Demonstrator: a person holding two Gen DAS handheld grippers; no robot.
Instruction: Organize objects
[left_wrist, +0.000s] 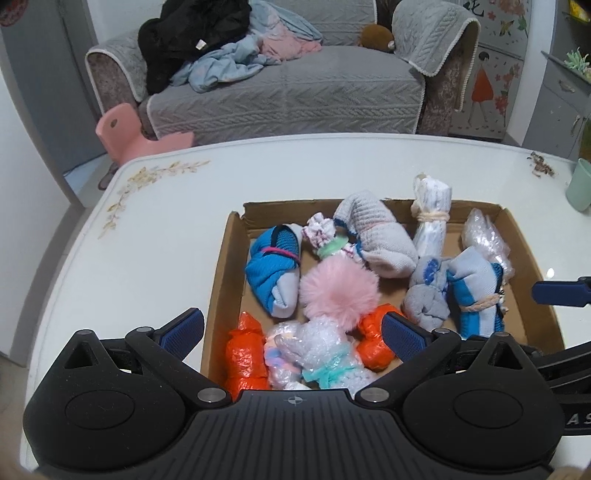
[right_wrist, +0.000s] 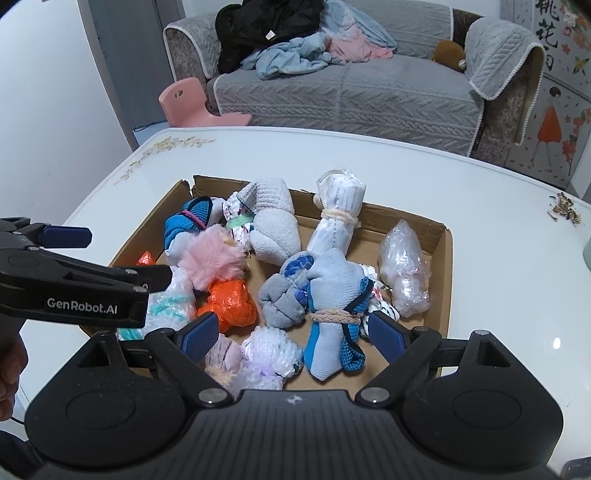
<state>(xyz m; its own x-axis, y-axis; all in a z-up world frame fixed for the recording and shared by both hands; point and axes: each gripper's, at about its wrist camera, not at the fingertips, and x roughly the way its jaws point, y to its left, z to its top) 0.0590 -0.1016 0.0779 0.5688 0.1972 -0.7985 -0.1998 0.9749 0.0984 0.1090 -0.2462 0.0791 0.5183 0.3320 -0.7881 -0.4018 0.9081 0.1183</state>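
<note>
Bundles of rolled socks and wrapped plastic fill a shallow cardboard box (left_wrist: 221, 266) on the white tabletop (left_wrist: 147, 240), and nothing of the sort lies loose on the tabletop outside it. Both pairs of jaws hang over the near edge of the box, spread wide and empty.

Between the left gripper (left_wrist: 293, 326) jaws sit an orange plastic bundle (left_wrist: 245, 354), a bubble-wrapped bundle with teal string (left_wrist: 325, 354) and, just ahead of them, a pink fluffy pompom (left_wrist: 338, 286). Ahead and to the left of those jaws lies a blue sock roll with a pink band (left_wrist: 273, 266).

Between the right gripper (right_wrist: 291, 334) jaws lies a grey-and-blue sock bundle tied with braided cord (right_wrist: 332, 314), close to the right-hand jaw, with a bubble-wrap wad (right_wrist: 271, 352) nearer the left-hand one. Straight ahead of them stands a white cloth roll tied with string (right_wrist: 338, 218), leaning on the far wall, and ahead to the right a clear plastic bundle (right_wrist: 404, 269) lies by the box's right wall.

With everything already in the box, this could be sorting about to take things out or a gathering nearly finished; I can't tell which. Any grasp here calls for closing on one bundle alone, since they press tightly together.
</note>
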